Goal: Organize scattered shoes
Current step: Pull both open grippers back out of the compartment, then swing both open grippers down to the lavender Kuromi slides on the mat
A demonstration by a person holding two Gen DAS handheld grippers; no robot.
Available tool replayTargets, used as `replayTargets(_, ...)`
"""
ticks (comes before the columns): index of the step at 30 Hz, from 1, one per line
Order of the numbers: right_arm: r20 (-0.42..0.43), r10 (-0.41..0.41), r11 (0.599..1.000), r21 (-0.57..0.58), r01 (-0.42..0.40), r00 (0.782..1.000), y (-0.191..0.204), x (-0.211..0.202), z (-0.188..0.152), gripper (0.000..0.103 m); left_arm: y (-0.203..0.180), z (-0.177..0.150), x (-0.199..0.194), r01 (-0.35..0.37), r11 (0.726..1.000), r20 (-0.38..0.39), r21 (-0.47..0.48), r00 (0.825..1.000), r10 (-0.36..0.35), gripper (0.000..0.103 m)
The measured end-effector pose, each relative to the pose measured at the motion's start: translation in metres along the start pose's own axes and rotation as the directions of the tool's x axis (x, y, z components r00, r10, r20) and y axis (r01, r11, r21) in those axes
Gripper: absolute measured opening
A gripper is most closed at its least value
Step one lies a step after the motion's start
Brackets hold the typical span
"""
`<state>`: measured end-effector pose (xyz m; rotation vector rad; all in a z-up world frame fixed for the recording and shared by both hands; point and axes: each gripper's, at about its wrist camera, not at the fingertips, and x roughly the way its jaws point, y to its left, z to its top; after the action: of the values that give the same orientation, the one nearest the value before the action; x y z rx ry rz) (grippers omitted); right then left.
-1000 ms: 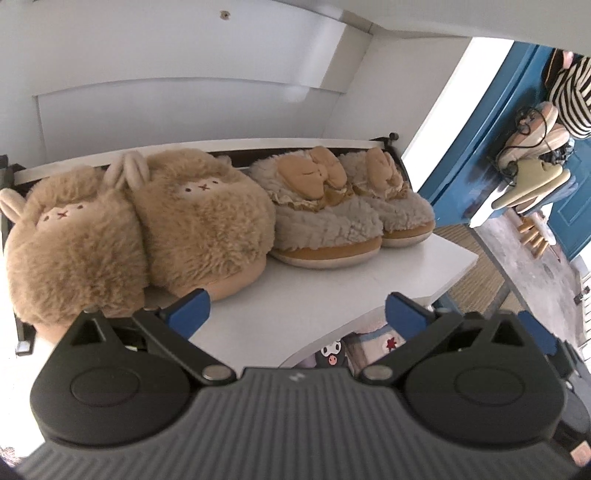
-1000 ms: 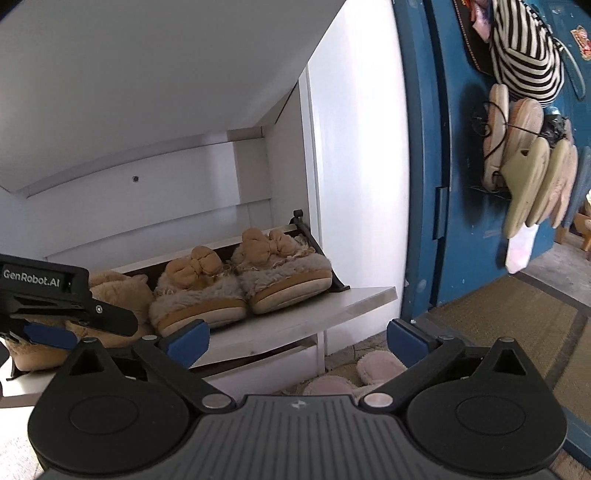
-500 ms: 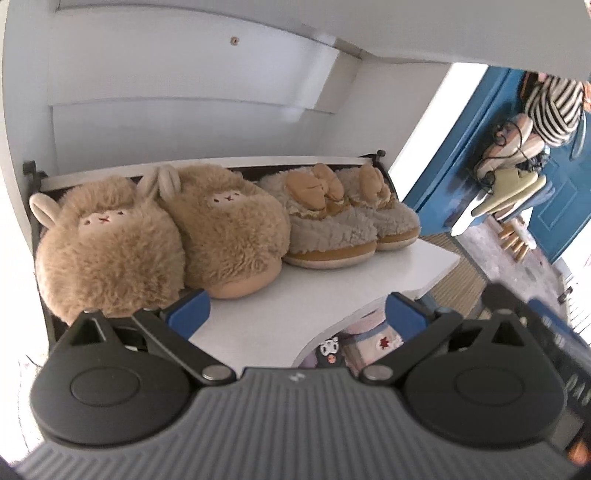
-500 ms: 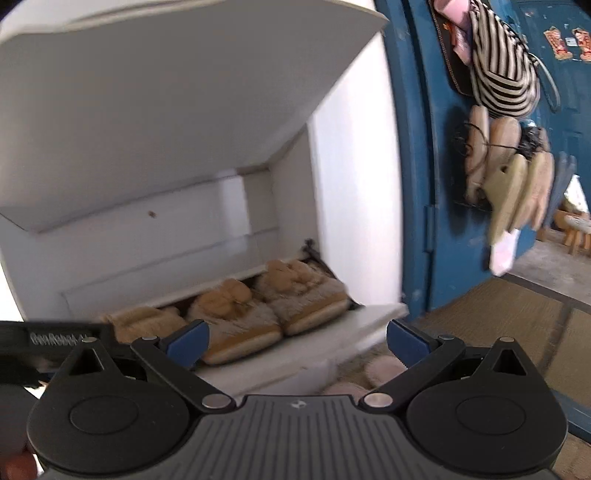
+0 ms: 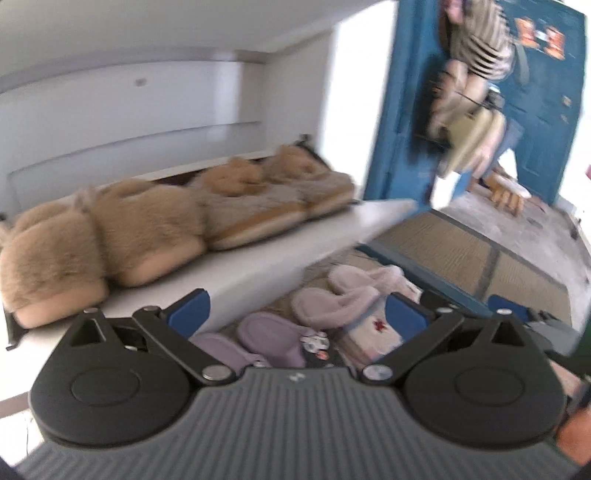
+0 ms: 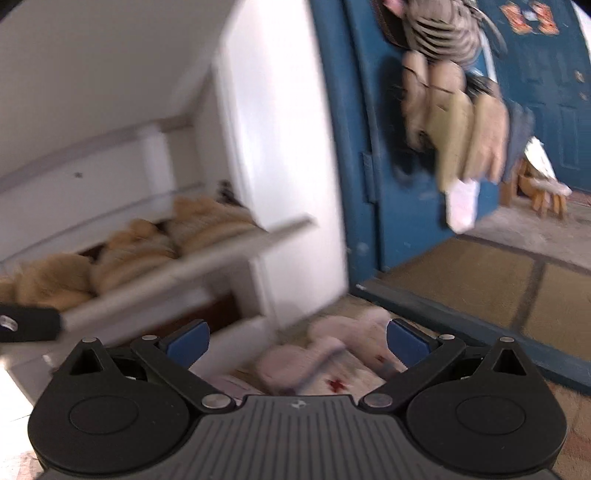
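Two furry tan slippers [image 5: 99,240] and two grey slippers with tan bows [image 5: 266,192] stand in a row on the white shelf [image 5: 280,240]. On the floor below lie pale pink slippers [image 5: 343,295], purple slippers [image 5: 269,336] and a white slipper with a red star [image 5: 373,328]. My left gripper [image 5: 293,314] hangs open above that floor pile with nothing between its fingers. My right gripper [image 6: 295,338] is open too, over the pink slipper [image 6: 306,362] and the starred white one [image 6: 343,380]. Both views are blurred.
A blue door [image 6: 369,147] stands right of the white cabinet [image 6: 280,147], with sandals [image 6: 458,122] and a striped bag [image 6: 439,26] hanging on it. A woven mat [image 5: 454,258] covers the floor. The other gripper's black edge [image 6: 26,325] shows at the left.
Both grippers pulled back from the shelf and tilted down and right, so the slippers on the floor came into view. Both stayed open and empty.
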<state>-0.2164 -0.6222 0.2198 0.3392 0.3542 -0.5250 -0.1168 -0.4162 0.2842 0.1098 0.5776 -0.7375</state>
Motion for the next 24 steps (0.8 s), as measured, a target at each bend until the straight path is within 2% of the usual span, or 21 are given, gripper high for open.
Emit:
replayTargets(4,-0.021,-0.017,0.995,0.1,0.019,1.0,-0.037,0.003,-0.013,0.103,-0.029,-0.019,0.014,0.015,0.997,-0.008,0.076,1.0,-0.014,0.103)
replayTargets(8,-0.044,-0.028,0.994,0.101,0.033,0.999,-0.05,0.0,-0.026,0.103,-0.041,-0.04,0.047,-0.019,0.995,-0.051,0.1,0.998,0.024,0.103)
replayTargets(11,-0.084,-0.035,0.994,0.099,0.043,0.996,-0.057,0.0,-0.047,0.103,-0.03,-0.055,0.084,-0.076,0.996,-0.094,0.035,0.992,0.079,0.103)
replayTargets(17,-0.177,-0.025,0.997,0.071,0.039,0.984,-0.053,0.005,-0.081,0.103,0.002,-0.064,0.146,-0.142,0.986,-0.207,-0.084,0.971,0.122,0.103)
replayTargets(20,-0.224,-0.012,0.999,0.042,0.022,0.974,-0.044,0.009,-0.096,0.103,0.019,-0.061,0.174,-0.159,0.975,-0.259,-0.156,0.959,0.115,0.103)
replayTargets(24,-0.259,0.024,0.999,-0.02,-0.03,0.965,-0.024,0.013,-0.11,0.103,0.018,-0.065,0.201,-0.177,0.98,-0.258,-0.091,0.955,0.148,0.103)
